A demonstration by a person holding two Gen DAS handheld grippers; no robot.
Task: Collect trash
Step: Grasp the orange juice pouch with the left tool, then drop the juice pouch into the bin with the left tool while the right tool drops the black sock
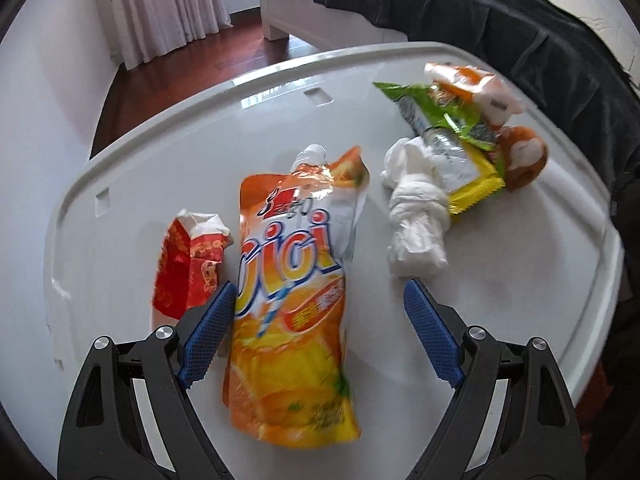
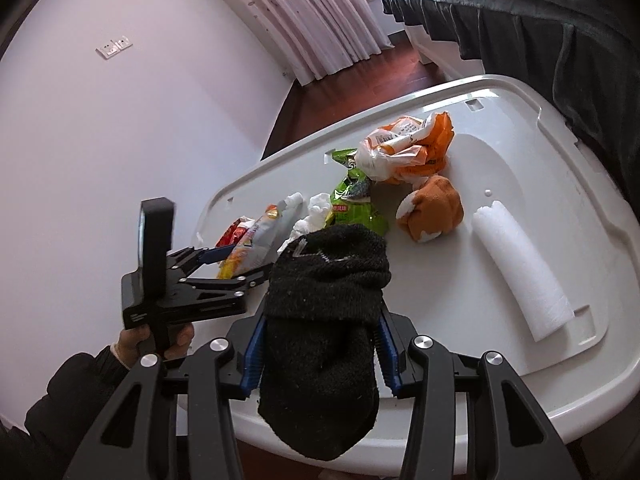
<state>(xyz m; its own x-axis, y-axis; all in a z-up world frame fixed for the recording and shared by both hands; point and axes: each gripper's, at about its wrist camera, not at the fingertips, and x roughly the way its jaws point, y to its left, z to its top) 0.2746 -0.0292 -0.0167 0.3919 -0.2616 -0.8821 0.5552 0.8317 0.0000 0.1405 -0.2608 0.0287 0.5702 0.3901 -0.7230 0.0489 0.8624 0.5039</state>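
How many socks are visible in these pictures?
2: the black sock clamped in the right gripper, and a balled orange sock on the white lid beside the wrappers. Others may be hidden.

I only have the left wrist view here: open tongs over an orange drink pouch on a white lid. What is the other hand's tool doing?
Observer: The right tongs are shut on a black sock, which hangs down between the blue pads at the near edge of the white lid.
Operator: Is anything lying on the lid outside my frame?
Observer: Yes, a white foam roll lies on its side to the right of the orange plush item, apart from the wrapper pile.
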